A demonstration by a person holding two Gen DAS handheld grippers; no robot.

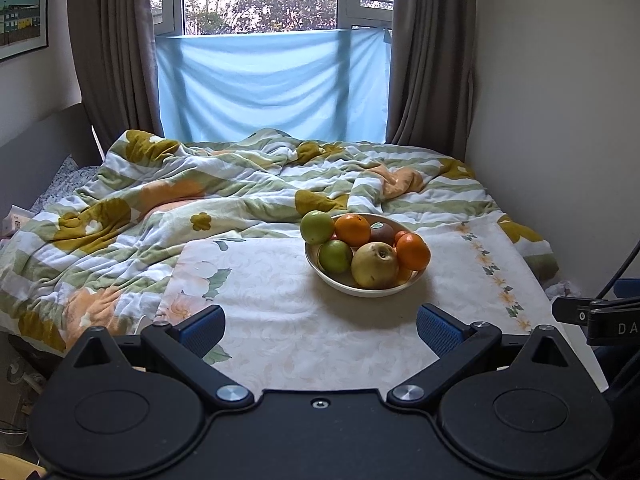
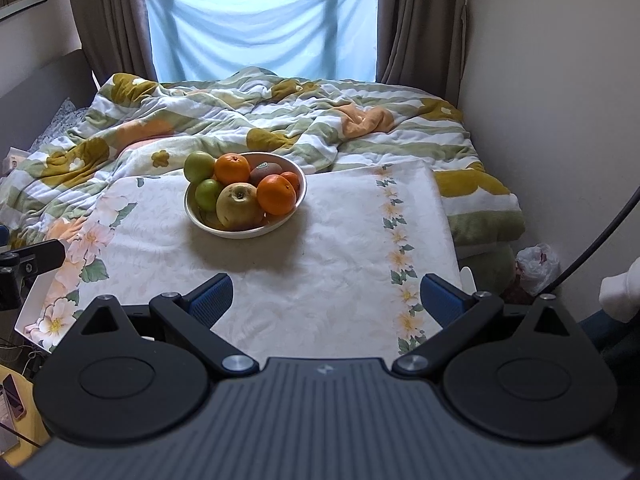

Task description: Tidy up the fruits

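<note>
All the fruit sits piled in one white bowl [image 1: 362,286] on the flowery table [image 1: 280,320], with the rumpled bed quilt [image 1: 160,200] right behind it. In the bowl there are two green apples [image 1: 317,227], a big yellow pear [image 1: 375,265] at the front, oranges [image 1: 413,251] and a brown kiwi [image 1: 381,233] near the back. No fruit lies loose on the table. This could be the fruit already gathered up, or a full bowl waiting to be sorted out; the pictures fit both. The left gripper [image 1: 320,330] has its jaws wide open and holds nothing. The bowl is ahead of it, a bit toward 1 o'clock. The right gripper [image 2: 326,296] also has its jaws wide open and empty. From it the bowl is ahead toward 11 o'clock. So the bowl lies between the two grippers, and both are well apart from it; neither looks clearly nearer. The pear stands with its dimpled end tipped toward the grippers, and it is the closest fruit to both.
</note>
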